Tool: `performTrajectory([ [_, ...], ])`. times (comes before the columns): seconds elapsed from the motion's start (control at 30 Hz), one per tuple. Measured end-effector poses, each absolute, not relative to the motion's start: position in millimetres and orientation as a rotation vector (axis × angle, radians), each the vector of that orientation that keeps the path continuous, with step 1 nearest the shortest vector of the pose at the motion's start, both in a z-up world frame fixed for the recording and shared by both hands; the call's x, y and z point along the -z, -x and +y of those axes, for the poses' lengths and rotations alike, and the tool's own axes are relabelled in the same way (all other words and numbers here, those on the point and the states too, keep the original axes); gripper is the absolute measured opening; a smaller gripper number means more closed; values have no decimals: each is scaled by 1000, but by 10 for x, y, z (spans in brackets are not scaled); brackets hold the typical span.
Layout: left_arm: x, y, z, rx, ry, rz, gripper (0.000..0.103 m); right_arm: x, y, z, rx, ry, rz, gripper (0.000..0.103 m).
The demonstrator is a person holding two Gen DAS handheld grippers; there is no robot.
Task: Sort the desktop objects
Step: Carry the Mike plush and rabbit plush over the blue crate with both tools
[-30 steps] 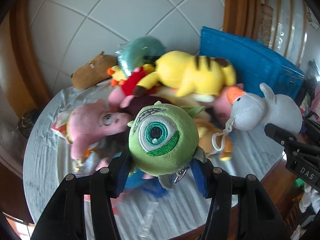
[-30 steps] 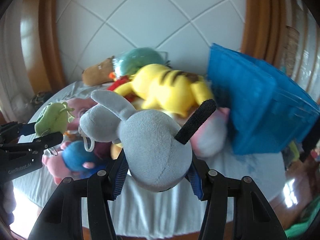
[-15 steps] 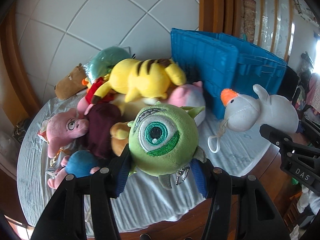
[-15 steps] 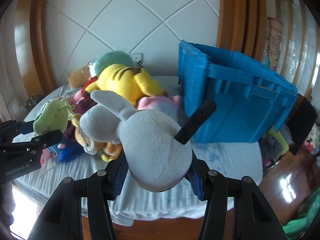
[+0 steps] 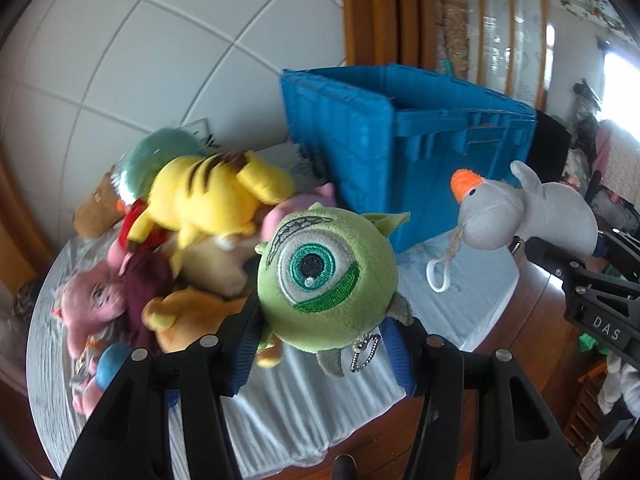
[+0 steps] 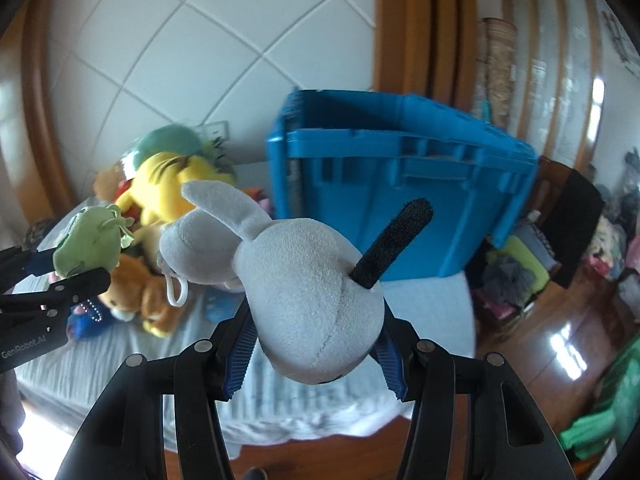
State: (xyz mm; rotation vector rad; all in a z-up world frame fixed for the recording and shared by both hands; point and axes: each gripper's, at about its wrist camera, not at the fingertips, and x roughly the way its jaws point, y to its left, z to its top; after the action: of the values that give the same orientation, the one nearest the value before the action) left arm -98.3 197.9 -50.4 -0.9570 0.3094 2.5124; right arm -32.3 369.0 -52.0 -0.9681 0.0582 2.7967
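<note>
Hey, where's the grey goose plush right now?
The grey goose plush is clamped in the right tongs, held above the table's near edge, in front of the blue crate.

Round table [image 5: 304, 412], pale cloth; blue crate [image 5: 404, 148] and plush pile [image 5: 200, 240] on it.

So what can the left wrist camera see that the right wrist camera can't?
Only the left wrist view shows the green one-eyed plush's embroidered eye and the grey plush's orange beak. Only the right wrist view shows the grey plush's black tail and the clutter of clothes past the table. Both show the blue crate, the yellow striped plush and both tongs shut on toys.
</note>
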Motion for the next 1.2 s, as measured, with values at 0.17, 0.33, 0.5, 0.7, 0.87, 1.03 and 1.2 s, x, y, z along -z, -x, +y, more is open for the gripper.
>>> performTrajectory([
  [0.17,294,1195,2422,-2465,876,344,55,340,374,4037,-2746,908,56,53],
  [0.33,-43,1554,2821,-2427,795,334,55,19,637,4356,-2722,839,39,53],
  [0.5,-333,2100,3285,-2356,802,312,55,-320,1115,4727,-2716,835,51,53],
  [0.7,-470,2830,3825,-2332,931,262,55,-667,1832,5201,-2717,862,40,53],
  [0.87,-634,3513,4292,-2368,1029,196,55,-820,2755,5660,-2738,958,-28,53],
  [1.03,-889,4278,4755,-2486,1088,162,55,-973,3677,6118,-2755,1054,-98,53],
  [1.2,-701,5004,5080,-2545,1257,129,56,-1042,4602,6532,-2752,1161,-175,53],
])
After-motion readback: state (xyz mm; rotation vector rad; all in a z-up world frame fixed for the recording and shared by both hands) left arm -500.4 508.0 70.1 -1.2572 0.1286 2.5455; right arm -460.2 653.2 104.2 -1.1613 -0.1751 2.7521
